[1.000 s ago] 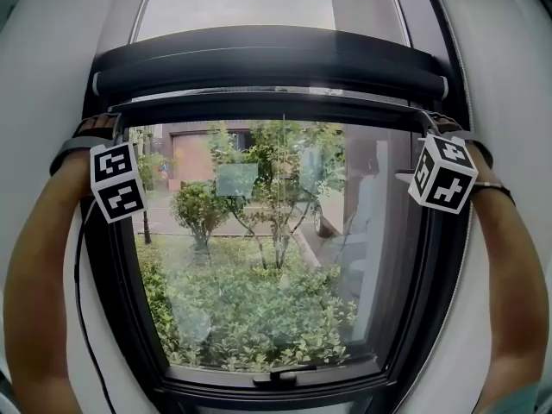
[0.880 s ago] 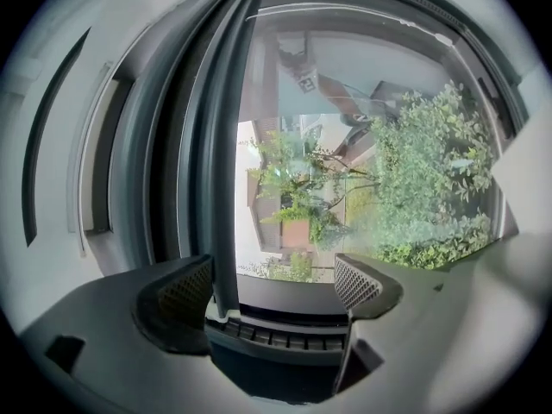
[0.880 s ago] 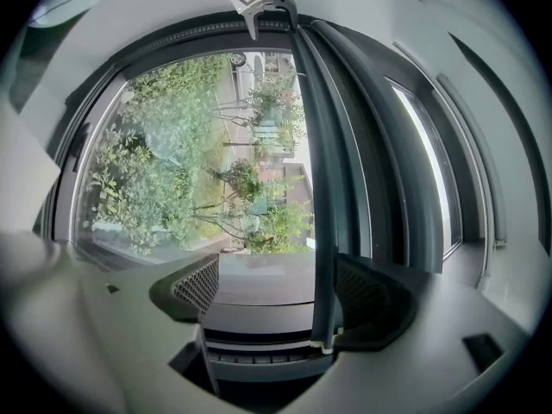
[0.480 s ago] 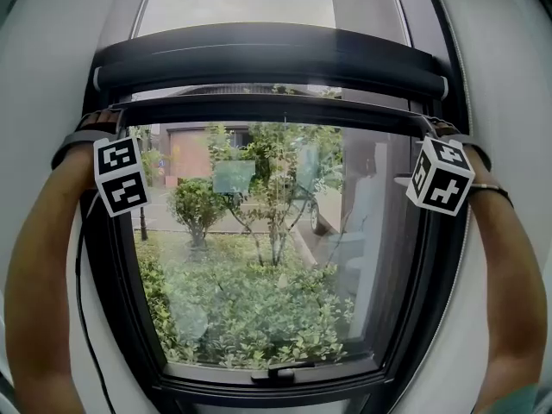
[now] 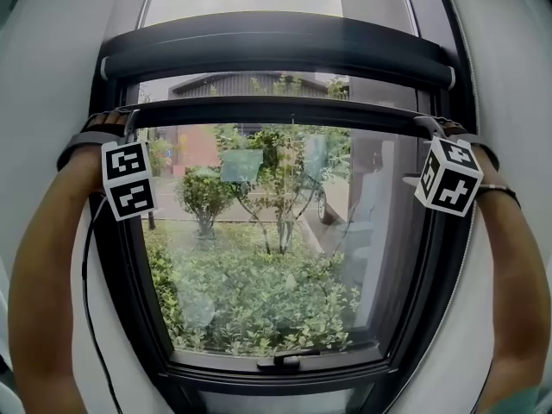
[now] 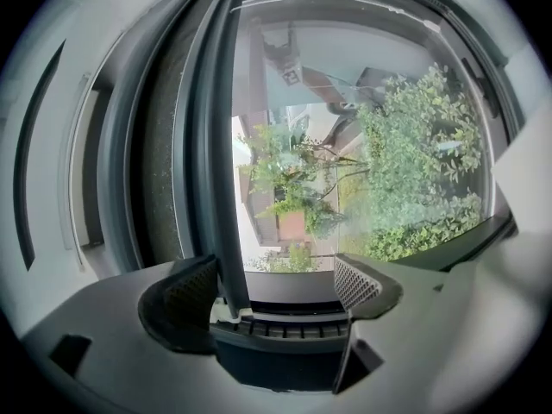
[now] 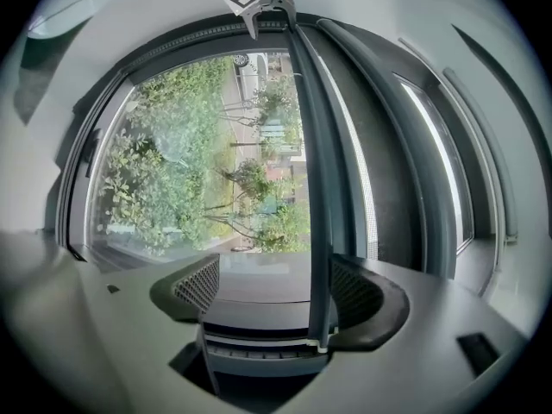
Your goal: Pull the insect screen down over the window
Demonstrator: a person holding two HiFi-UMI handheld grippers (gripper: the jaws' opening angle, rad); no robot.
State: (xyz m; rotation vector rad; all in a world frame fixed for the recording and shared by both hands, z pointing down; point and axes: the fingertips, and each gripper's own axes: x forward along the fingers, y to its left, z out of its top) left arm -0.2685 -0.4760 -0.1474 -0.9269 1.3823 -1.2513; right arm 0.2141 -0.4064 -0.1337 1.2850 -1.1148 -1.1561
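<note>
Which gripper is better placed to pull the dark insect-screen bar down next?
Neither alone: left gripper and right gripper each straddle one end of the dark horizontal screen bar, jaws open, so probably both together.

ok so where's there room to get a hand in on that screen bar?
Free: the middle run of the pull bar, between left gripper and right gripper, and the pane below down to the sash handle. Crowded: both bar ends, each between open fingers beside the window frame.
</note>
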